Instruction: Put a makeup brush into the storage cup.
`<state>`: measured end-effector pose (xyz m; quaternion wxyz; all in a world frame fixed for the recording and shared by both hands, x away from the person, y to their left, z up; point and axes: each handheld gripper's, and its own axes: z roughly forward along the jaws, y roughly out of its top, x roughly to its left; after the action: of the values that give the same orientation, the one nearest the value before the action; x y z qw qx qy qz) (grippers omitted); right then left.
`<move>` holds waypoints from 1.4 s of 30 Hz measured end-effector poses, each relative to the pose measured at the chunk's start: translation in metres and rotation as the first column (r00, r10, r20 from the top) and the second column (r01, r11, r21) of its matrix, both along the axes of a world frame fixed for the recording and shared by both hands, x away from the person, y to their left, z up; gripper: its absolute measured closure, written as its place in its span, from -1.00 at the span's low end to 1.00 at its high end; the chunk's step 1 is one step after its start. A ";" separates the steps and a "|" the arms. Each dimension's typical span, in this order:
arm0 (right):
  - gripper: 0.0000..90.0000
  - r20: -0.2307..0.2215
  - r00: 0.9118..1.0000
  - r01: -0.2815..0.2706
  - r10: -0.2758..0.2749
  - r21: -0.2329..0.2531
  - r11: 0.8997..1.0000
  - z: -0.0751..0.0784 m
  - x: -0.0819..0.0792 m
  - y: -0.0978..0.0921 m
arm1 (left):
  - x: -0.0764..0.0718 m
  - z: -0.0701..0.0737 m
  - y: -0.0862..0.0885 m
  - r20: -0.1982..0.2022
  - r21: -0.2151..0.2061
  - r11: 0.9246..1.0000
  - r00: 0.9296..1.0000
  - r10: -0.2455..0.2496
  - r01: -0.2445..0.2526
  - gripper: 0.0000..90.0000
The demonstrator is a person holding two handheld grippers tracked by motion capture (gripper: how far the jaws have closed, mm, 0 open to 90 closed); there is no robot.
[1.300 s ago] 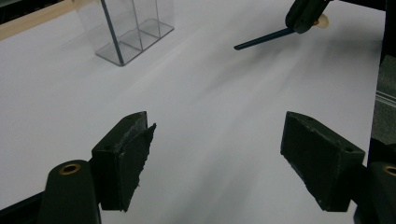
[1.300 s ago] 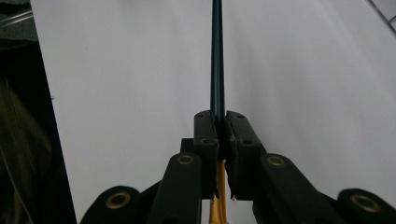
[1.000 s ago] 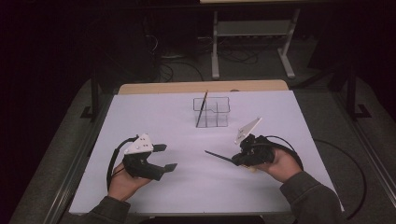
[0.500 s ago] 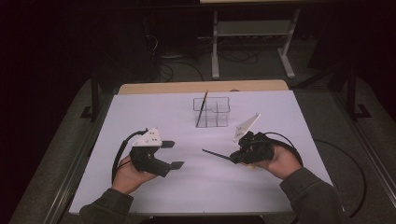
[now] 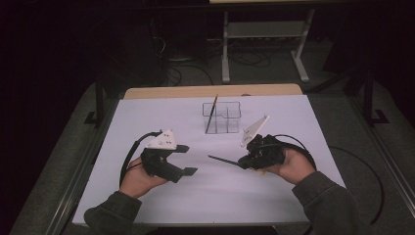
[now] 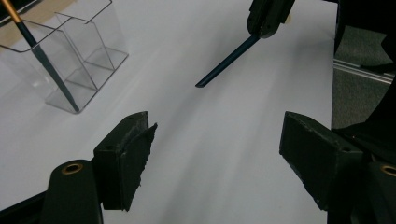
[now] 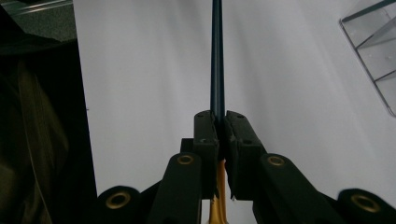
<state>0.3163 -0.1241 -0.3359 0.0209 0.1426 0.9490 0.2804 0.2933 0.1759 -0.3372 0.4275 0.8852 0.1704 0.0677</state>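
Observation:
A clear plastic organizer (image 5: 230,111) (image 6: 95,44) (image 7: 379,60) with compartments stands at the table's far middle. A dark stick with a golden end (image 5: 212,115) (image 6: 44,60) leans in its left compartment. My right gripper (image 5: 242,163) (image 7: 220,123) is shut on a second dark blue stick (image 5: 224,160) (image 7: 217,56), which points left toward the other hand just above the table. In the left gripper view that stick (image 6: 226,63) juts from the right gripper (image 6: 268,16) at the top. My left gripper (image 5: 190,159) (image 6: 217,154) is open and empty, left of the stick's tip.
A white sheet (image 5: 147,112) covers the table, with a wooden strip (image 5: 210,91) along the far edge. Cables trail from both grippers. A metal stand (image 5: 264,34) and floor cables lie beyond the table in the dark.
The left gripper has moved right and a little forward, toward the tip of the held stick. The right gripper has stayed nearly in place, still shut on the stick.

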 end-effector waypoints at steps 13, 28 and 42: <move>0.84 0.002 0.999 -0.039 0.039 0.001 0.999 0.005 0.000 0.010 | 0.005 0.009 -0.009 -0.011 0.012 0.999 0.999 -0.031 0.031 -0.38; 0.84 0.008 0.995 -0.096 0.096 0.004 0.995 0.007 -0.002 0.026 | 0.006 0.012 -0.027 -0.017 0.072 0.993 0.995 -0.095 0.096 -0.29; 0.84 0.001 0.989 -0.146 0.146 0.010 0.989 0.007 -0.005 0.038 | 0.011 0.006 -0.034 -0.060 0.096 0.986 0.990 -0.131 0.137 -0.06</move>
<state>0.3116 -0.0862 -0.3285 -0.0006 0.0727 0.9555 0.2860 0.3041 0.1419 -0.3308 0.3818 0.9164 0.1183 0.0236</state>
